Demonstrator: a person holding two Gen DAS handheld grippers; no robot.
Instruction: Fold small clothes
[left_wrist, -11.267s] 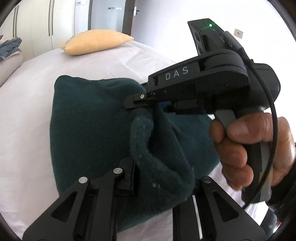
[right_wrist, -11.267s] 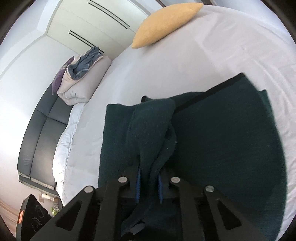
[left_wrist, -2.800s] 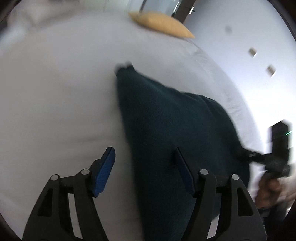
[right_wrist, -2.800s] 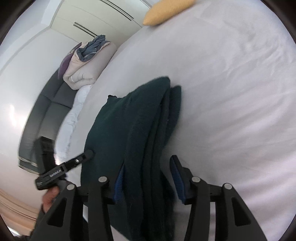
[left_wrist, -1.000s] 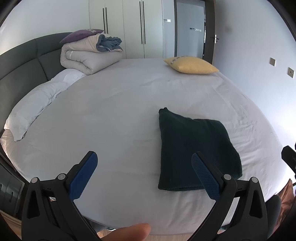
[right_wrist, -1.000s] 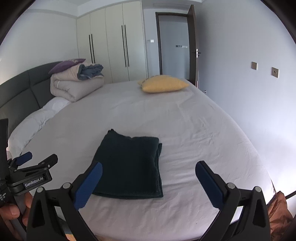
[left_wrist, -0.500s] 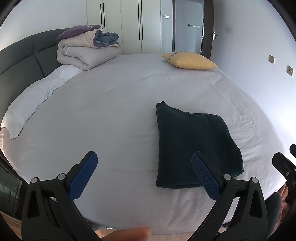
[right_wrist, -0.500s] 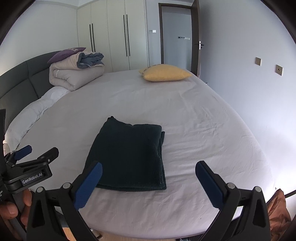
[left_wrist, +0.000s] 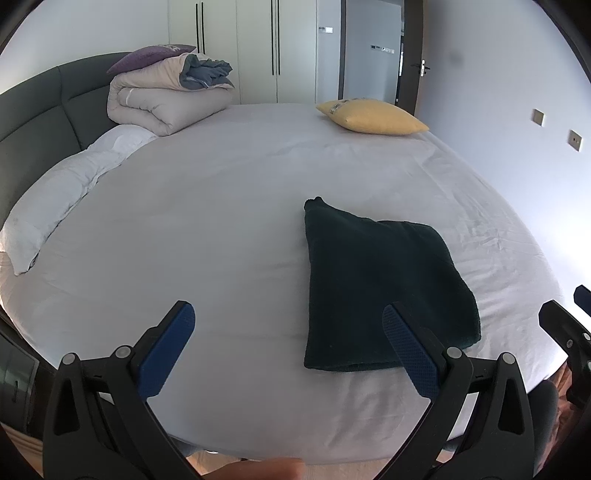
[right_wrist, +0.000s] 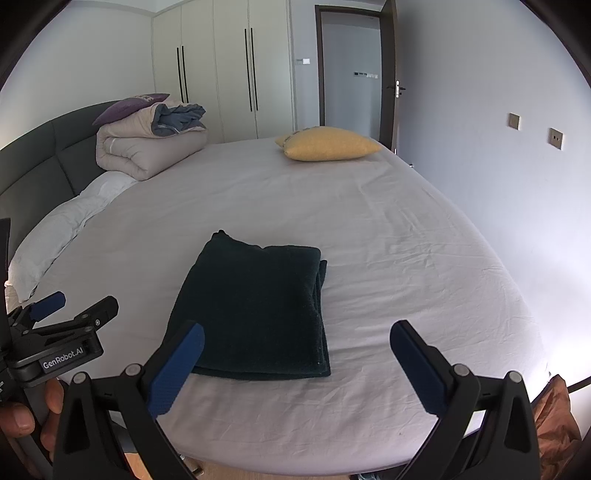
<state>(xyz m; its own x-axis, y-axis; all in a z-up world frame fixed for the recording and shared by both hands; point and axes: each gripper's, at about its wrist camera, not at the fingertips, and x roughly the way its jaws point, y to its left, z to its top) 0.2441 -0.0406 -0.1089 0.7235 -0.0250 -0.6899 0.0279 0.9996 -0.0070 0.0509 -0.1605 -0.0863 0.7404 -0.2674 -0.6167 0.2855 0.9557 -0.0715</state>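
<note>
1. a dark green folded garment (right_wrist: 255, 306) lies flat on the white sheet of the bed (right_wrist: 388, 229), near the foot edge, folded into a neat rectangle with stacked layers showing along its right side.
2. the left hand-held gripper (left_wrist: 288, 343) hangs above the foot of the bed with its blue-padded fingers (left_wrist: 166, 350) spread wide and nothing between them; the garment sits just ahead of its right finger.
3. the right hand-held gripper (right_wrist: 295, 365) is also spread wide and holds nothing, apart from the garment, which lies ahead of its left finger.
4. a hand (right_wrist: 26, 417) grips the left tool's handle at the lower left of the right wrist view.
5. a yellow pillow (right_wrist: 328, 144) rests at the far side of the bed, well apart from the garment.
6. a rolled duvet (right_wrist: 147, 144) with a purple cushion on top sits by the dark headboard (left_wrist: 33, 110).
</note>
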